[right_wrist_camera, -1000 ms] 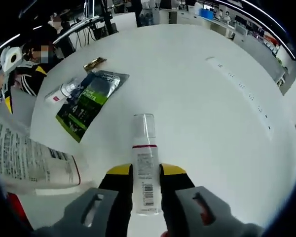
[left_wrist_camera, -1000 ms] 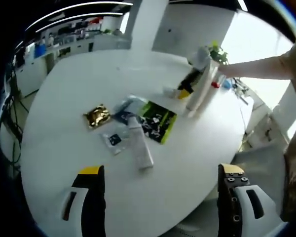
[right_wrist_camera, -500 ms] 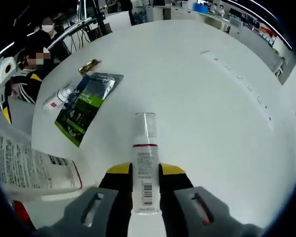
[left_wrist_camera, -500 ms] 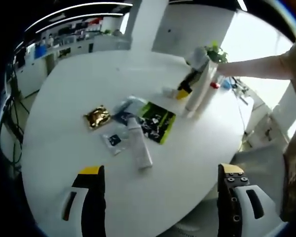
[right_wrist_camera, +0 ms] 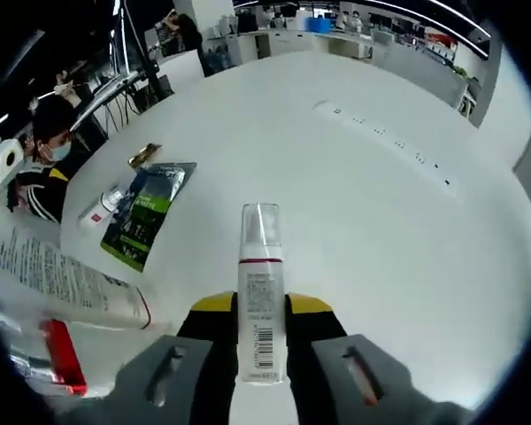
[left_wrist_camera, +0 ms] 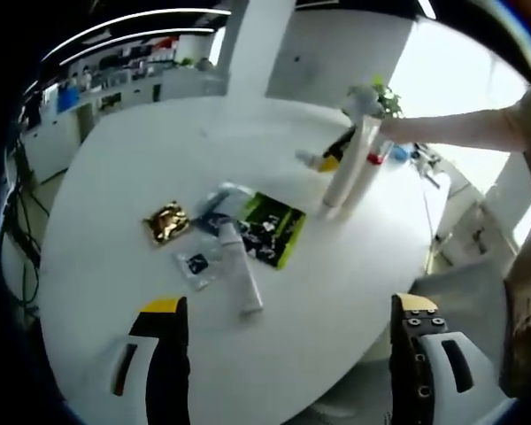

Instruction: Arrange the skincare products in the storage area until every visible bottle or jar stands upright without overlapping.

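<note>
— Room?
— Open office. Large white round-edged desk (left_wrist_camera: 142,159) in the middle. White square pillar (left_wrist_camera: 252,49) behind it, bright window (left_wrist_camera: 451,80) beside that.
— Lighting?
— Long ceiling strips (left_wrist_camera: 133,18), daylight glare. Counters (right_wrist_camera: 398,62) along the far wall, a seated person (right_wrist_camera: 44,168) at the desk's edge.

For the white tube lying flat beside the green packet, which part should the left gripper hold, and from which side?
Grip the white tube mid-body, from above, with jaws across its narrow width. It lies flat and long on the table, its far end near the green packet. The left gripper is open.
</note>
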The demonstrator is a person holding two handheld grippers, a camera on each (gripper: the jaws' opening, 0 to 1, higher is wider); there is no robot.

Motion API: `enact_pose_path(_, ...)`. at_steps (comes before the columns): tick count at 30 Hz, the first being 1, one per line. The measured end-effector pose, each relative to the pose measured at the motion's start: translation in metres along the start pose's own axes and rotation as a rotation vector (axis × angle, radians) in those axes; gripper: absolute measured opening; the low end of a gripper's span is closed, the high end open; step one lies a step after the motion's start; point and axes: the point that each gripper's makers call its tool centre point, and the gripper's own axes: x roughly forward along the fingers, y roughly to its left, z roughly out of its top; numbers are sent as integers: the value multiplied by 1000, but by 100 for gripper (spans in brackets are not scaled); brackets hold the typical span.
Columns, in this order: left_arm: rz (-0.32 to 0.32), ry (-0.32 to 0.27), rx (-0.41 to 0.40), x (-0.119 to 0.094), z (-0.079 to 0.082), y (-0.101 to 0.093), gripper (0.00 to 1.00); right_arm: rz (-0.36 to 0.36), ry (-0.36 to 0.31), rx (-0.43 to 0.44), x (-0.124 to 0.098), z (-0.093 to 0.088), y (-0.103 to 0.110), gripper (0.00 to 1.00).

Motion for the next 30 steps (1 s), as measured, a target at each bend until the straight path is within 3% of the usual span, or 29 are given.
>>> enact_pose_path(11, -15, -8, 37, -5, 7, -9, 93, -59, -114, 159, -40, -21, -8, 19)
enact_pose_path(16, -34, -46, 35, -9, 19, -17, 93, -90, -203, 263, -67, -33, -6, 19)
enact_pose_path(24, -86, -93, 8, -14, 29, -31, 93, -85, -392, 433, -112, -48, 17, 19)
enact_pose_path(30, -109, -111, -8, -18, 31, -42, 93, -100, -457, 460, -131, -66, 41, 19)
